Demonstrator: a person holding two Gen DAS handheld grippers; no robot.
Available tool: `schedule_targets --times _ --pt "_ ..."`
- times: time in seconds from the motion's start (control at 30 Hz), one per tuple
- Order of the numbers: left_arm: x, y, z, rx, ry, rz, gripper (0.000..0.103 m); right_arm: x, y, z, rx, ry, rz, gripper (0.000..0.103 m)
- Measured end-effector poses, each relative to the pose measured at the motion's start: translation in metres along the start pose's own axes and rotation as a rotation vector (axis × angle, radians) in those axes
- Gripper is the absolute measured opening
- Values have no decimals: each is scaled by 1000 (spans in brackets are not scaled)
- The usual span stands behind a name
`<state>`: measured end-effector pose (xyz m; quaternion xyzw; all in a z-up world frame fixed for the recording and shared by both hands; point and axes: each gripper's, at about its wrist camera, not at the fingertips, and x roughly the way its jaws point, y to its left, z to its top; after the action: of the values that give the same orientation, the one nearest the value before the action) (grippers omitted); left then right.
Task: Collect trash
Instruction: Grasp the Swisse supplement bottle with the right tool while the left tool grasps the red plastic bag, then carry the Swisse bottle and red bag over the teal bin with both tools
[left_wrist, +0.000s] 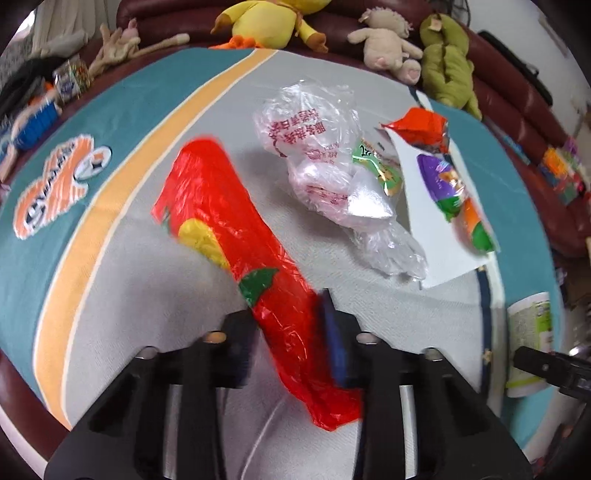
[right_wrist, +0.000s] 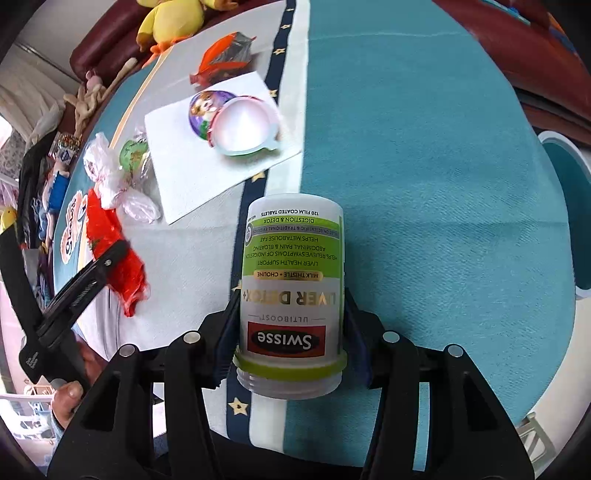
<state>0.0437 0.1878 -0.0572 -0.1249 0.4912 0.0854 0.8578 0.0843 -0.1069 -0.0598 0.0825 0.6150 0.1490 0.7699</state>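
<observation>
A: What is held by the left gripper?
B: A crumpled red plastic bag on the grey cloth is pinched.
A: And the right gripper?
B: A white lidless supplement bottle with a green label is clamped above the teal blanket.

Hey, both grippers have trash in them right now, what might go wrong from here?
1. The left gripper pinches only the near end of the red bag; thin film may slip out or drag along the cloth when lifted.
2. The right gripper holds the smooth bottle near its open neck, so it could tilt or slide free.
3. The clear bag lies close beside the red bag and might get swept along.
</observation>
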Motion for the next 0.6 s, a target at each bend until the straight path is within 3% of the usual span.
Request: schedule_targets --times 0.37,0.6 --pt "-29 -18 -32 98 -1 -153 19 -7 -14 -2 18 -31 40 49" --pt "-48 -49 -43 168 -14 -198 19 -20 -33 -7 46 -65 65 49"
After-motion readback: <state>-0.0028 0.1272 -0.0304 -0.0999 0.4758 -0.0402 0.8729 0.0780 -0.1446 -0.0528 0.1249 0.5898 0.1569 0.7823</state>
